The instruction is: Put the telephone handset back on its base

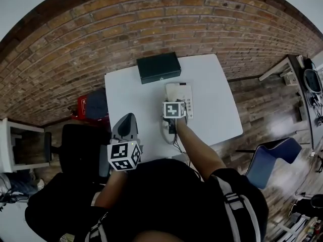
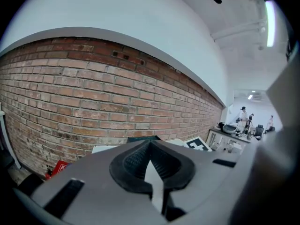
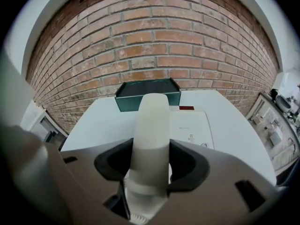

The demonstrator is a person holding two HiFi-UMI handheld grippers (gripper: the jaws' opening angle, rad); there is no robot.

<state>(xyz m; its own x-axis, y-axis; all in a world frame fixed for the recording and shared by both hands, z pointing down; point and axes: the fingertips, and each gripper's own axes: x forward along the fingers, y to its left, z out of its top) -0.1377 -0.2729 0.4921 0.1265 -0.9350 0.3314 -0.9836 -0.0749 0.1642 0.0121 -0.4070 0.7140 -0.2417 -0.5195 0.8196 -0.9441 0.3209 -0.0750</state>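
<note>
The cream telephone handset (image 3: 150, 135) sticks out forward between the jaws of my right gripper (image 3: 150, 162), which is shut on it. It hangs just to the near left of the white telephone base (image 3: 191, 128), above the white table (image 3: 93, 125). In the head view the right gripper (image 1: 174, 117) holds the handset (image 1: 166, 130) at the base's (image 1: 181, 92) near end, and a dark cord (image 1: 176, 145) trails toward the person. My left gripper (image 1: 126, 125) hovers at the table's near left edge. Its pads (image 2: 136, 161) meet around only a thin slit, with nothing in them.
A dark box (image 1: 158, 67) stands at the table's far edge behind the base, against a brick wall (image 1: 151, 19). A black chair (image 1: 81, 145) is at the left, a blue chair (image 1: 275, 158) at the right, and a red item (image 1: 85, 105) lies on the floor.
</note>
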